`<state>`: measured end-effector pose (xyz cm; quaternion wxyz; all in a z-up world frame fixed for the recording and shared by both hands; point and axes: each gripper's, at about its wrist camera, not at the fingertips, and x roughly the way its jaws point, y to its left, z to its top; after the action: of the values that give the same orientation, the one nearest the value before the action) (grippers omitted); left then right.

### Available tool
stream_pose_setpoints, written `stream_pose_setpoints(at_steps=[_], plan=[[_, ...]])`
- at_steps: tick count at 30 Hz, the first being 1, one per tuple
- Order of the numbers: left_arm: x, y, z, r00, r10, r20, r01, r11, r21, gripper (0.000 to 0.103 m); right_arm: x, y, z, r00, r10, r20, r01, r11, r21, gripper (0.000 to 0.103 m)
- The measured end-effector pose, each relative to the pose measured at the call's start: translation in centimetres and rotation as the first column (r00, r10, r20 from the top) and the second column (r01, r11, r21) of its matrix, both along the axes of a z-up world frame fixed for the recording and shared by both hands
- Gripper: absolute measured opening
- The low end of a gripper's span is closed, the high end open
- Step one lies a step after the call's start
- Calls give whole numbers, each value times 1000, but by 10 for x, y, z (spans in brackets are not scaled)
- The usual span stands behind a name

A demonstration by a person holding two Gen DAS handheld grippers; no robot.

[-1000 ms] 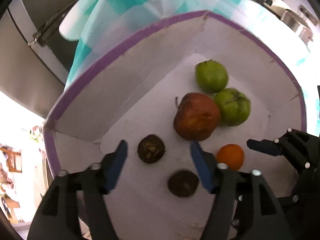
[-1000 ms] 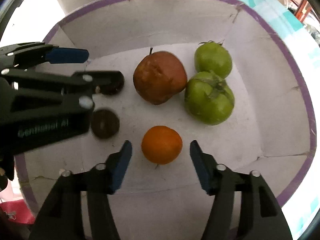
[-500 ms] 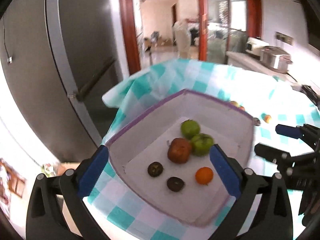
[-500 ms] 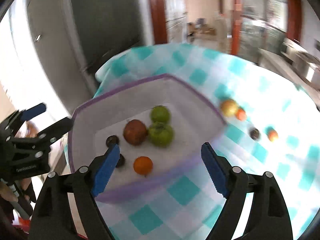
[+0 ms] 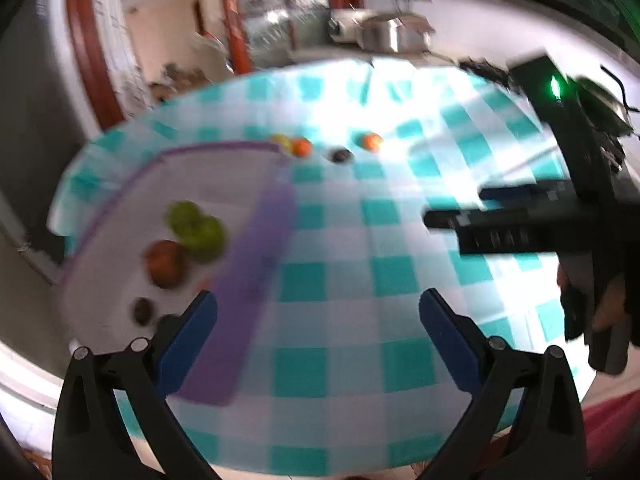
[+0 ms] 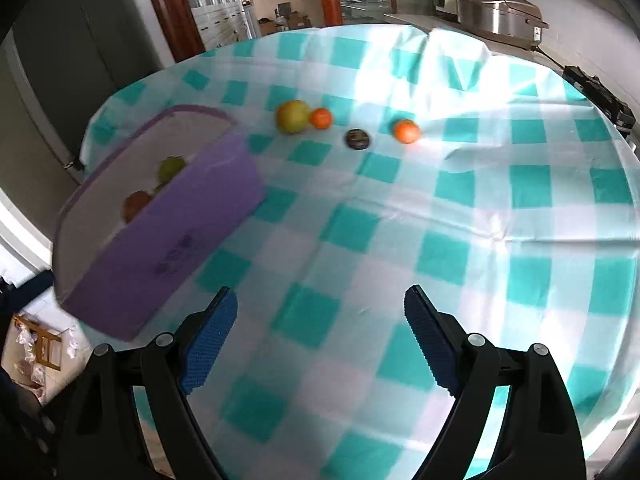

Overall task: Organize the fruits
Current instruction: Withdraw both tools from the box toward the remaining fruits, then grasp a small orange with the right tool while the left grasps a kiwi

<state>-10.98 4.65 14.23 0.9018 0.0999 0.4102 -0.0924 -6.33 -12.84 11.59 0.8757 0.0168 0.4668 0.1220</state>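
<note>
A purple box (image 6: 168, 236) with a white inside stands at the left of the checked table. It holds green fruits (image 5: 196, 228), a red-brown fruit (image 5: 164, 264) and small dark fruits (image 5: 142, 310). On the cloth beyond it lie a yellow-green fruit (image 6: 293, 117), two oranges (image 6: 321, 117) (image 6: 406, 131) and a dark round fruit (image 6: 357, 138). My left gripper (image 5: 316, 320) is open and empty above the box's near wall. My right gripper (image 6: 320, 320) is open and empty over the cloth; it also shows in the left wrist view (image 5: 516, 220).
The round table wears a teal and white checked cloth (image 6: 460, 208). A steel cooker (image 6: 496, 16) stands on a counter behind the table. Dark doors (image 6: 60, 60) are at the left. A black device with a green light (image 5: 556, 88) is at the right.
Both grippers have pulled back and up out of the box and swung right, now over the cloth. Both jaws stand wider. The loose fruits on the table have come into view.
</note>
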Motion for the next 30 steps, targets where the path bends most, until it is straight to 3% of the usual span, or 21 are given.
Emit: stream_pose_setpoints(at_steps=[8,15,22,28,30], plan=[[77,-56,-68,983,-23,-184,33,998,49,101,103,-51,-29,1000,-27,-14,26,999,-46,83],[105,-70,-116,948,11,-317,19,996,91,101,201,-65,-61,1000,-29,1,29,999,-23,82],[109,-63,-133,939,45,-342,-14,996,93,101,280,-51,-92,1000,0,29,2,999,-47,74],[129,-76,-132,944,36,-328,-7,996,89,101,308,-37,-112,998,49,31,-45,991,-122,63],[141,-83,-133,948,27,-318,-1,997,82,101,307,-36,-113,997,65,41,-59,988,-146,43]])
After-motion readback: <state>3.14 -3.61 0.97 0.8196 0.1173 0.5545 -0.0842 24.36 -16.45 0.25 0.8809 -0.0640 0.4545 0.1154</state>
